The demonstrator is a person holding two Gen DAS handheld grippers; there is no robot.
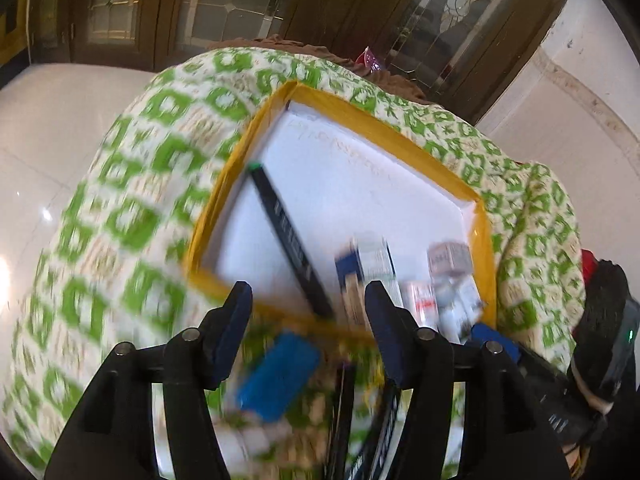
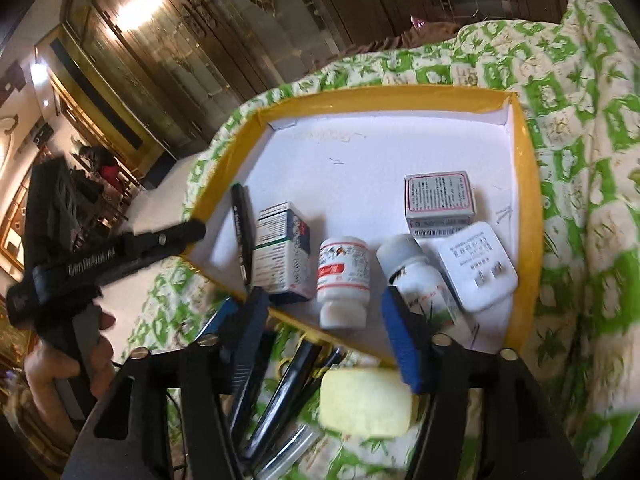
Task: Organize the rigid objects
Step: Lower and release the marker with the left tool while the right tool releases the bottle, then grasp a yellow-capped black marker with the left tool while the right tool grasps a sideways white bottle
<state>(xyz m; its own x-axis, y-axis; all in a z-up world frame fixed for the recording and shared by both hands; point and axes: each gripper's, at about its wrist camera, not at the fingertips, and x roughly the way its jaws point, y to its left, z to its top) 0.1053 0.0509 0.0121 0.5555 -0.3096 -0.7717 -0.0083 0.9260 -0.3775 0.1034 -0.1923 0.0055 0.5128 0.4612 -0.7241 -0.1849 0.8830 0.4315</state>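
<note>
Green-patterned cloth (image 2: 580, 128) under yellow-rimmed tray (image 2: 528, 200); inside, black marker (image 2: 242, 232), boxes, two white bottles (image 2: 344, 280). Outside, near edge: yellow block (image 2: 366, 402), blue block (image 1: 278, 374). Left gripper (image 1: 308, 320) and right gripper (image 2: 324, 320) parted, empty.

A shallow white tray with a yellow rim (image 2: 528, 208) lies on a green-and-white patterned cloth. Inside it, a slim black pen (image 2: 241, 232) lies along one wall, beside an upright white-and-green carton (image 2: 280, 252). Next to that lie two white plastic pill bottles, one with a red-banded label (image 2: 343, 280), the other plain-capped (image 2: 416, 276). A white plug adapter (image 2: 476, 264) lies flat, touching a small grey-white printed box (image 2: 440, 200). Outside the tray, near its front rim, lie a pale yellow block (image 2: 366, 402), dark pens (image 2: 280, 392) and a blurred blue block (image 1: 278, 376).
</note>
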